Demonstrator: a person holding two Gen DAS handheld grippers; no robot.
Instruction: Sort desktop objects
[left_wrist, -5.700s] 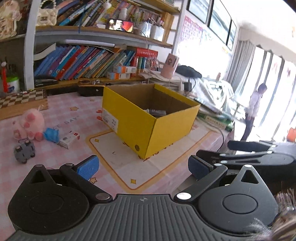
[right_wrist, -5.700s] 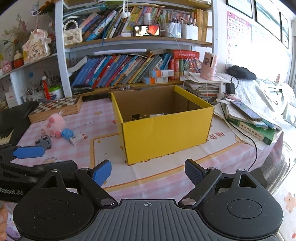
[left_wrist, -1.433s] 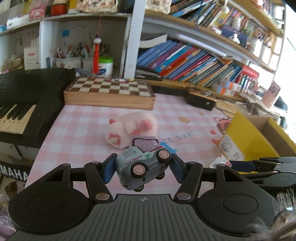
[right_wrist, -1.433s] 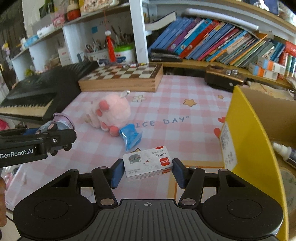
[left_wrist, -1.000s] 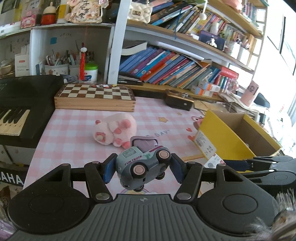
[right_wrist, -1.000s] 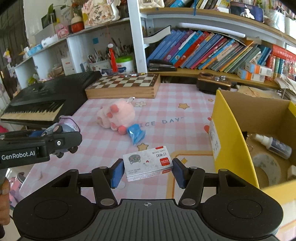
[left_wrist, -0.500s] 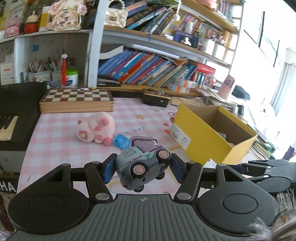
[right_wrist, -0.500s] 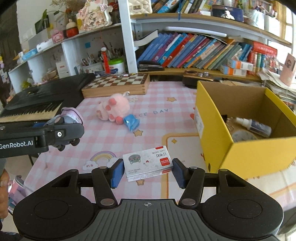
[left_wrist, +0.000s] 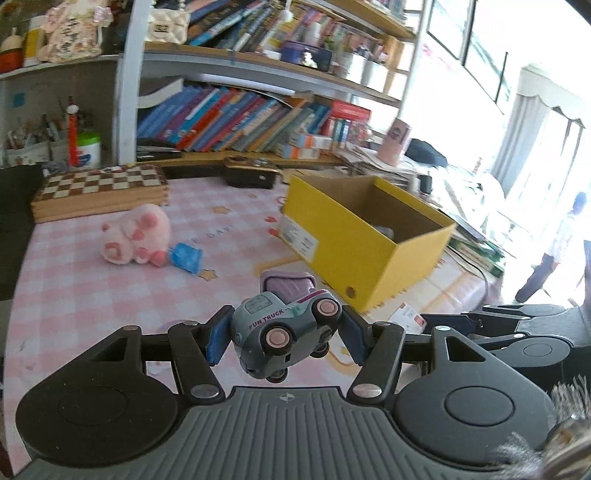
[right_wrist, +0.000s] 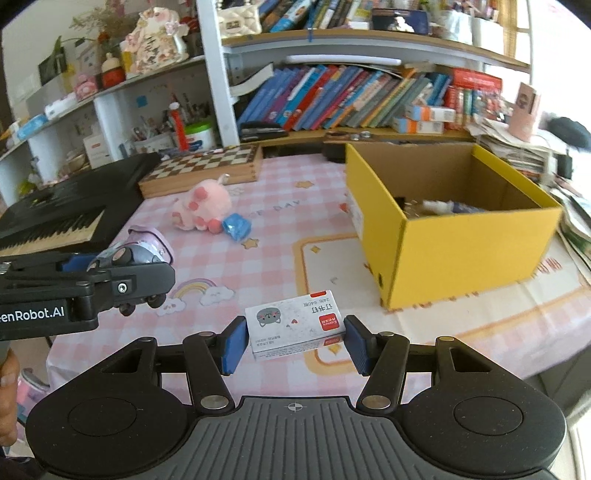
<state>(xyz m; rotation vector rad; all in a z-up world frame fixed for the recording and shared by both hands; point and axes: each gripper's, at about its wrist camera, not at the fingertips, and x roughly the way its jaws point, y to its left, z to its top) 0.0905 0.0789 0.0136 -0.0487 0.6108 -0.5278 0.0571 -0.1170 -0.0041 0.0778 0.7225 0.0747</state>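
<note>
Left gripper (left_wrist: 284, 338) clenched on grey-blue plastic toy truck (left_wrist: 282, 334), held above pink checked tablecloth (left_wrist: 74, 295). Right gripper (right_wrist: 293, 341) clamps small white cardboard staple box (right_wrist: 295, 325), also lifted. Open yellow cardboard box (right_wrist: 461, 243) ahead-right; pink plush pig (right_wrist: 203, 210) touching crumpled blue wrapper (right_wrist: 236, 227) ahead-left.

- left gripper (left_wrist: 282, 336) fingers (left_wrist: 218, 338) clamped on grey toy truck (left_wrist: 282, 334), "FUN TRUCK" on side, lifted off counter (left_wrist: 74, 291), tilted
- yellow box (left_wrist: 364, 240) at 1 o'clock from truck, open top, contents unclear
- pink plush (left_wrist: 136, 234) at 10 o'clock, lying on counter; blue packet (left_wrist: 186, 257) touching its right side
- chessboard (left_wrist: 99, 192) at 11 o'clock, behind plush
- right gripper (left_wrist: 439, 325) at 3 o'clock, white box (left_wrist: 406, 317) between its fingers
- bookshelf (left_wrist: 236, 122) at 12 o'clock
</note>
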